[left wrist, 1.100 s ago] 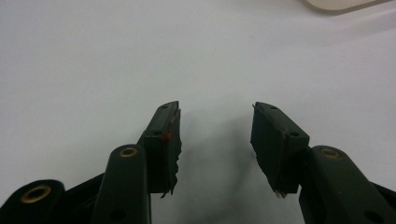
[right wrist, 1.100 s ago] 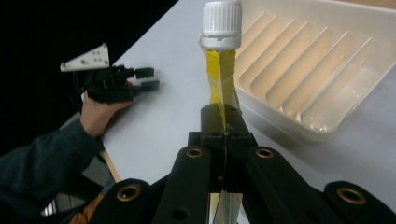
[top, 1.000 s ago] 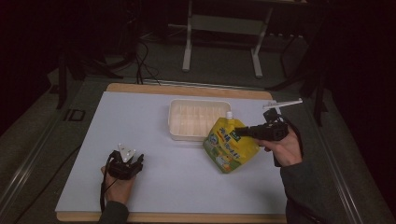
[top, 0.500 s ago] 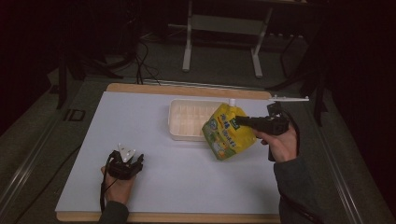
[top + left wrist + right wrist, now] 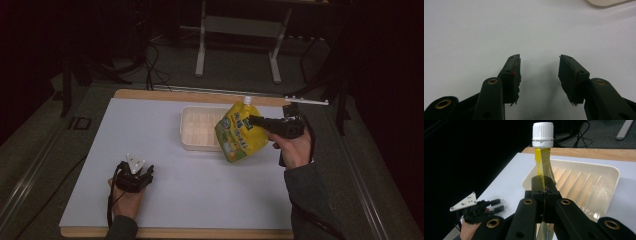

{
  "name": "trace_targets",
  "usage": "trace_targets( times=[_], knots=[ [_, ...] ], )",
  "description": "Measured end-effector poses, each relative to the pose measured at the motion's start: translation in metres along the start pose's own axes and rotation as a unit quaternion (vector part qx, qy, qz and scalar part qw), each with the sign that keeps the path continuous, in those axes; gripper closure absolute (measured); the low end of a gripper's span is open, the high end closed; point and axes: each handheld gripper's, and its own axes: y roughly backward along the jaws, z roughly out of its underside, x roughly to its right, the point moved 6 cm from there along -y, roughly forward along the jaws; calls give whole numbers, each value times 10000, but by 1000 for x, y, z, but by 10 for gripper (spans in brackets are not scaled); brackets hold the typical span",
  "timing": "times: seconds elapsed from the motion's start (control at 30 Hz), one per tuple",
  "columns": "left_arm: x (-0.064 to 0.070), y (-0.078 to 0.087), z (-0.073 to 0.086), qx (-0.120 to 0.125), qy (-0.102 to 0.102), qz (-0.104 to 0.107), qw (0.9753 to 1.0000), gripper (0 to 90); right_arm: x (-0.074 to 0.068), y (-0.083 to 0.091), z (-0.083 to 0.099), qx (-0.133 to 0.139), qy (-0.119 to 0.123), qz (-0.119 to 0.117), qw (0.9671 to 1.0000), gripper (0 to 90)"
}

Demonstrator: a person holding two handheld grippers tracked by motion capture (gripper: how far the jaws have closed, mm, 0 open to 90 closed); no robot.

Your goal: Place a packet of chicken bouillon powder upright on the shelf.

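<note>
The right tongs (image 5: pixel 254 120) clamp a yellow pouch (image 5: pixel 240 134) by its upper edge, just below the white cap (image 5: pixel 543 133), jaws pressed together on the thin plastic. The pouch hangs tilted in the air over the right end of a cream ribbed tray (image 5: pixel 196 129), its lower corner past the tray's front rim. The tray sits on the white bench (image 5: pixel 200 180), close to the far wooden edge. Well away from the tray, near the bench's front left corner, the left tongs (image 5: pixel 148 172) rest low in the person's hand, jaws spread apart with nothing between them.
</note>
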Motion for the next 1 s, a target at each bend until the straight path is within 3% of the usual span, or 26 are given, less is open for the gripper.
trace_targets(
  times=[0.47,1.0],
  knots=[
    [0,0,0,14,28,8,10000,520,-8,-20,-12,400,-327,208,9985,900],
    [0,0,0,19,21,7,10000,520,-17,-40,-16,725,-387,442,9956,900]
  ],
)
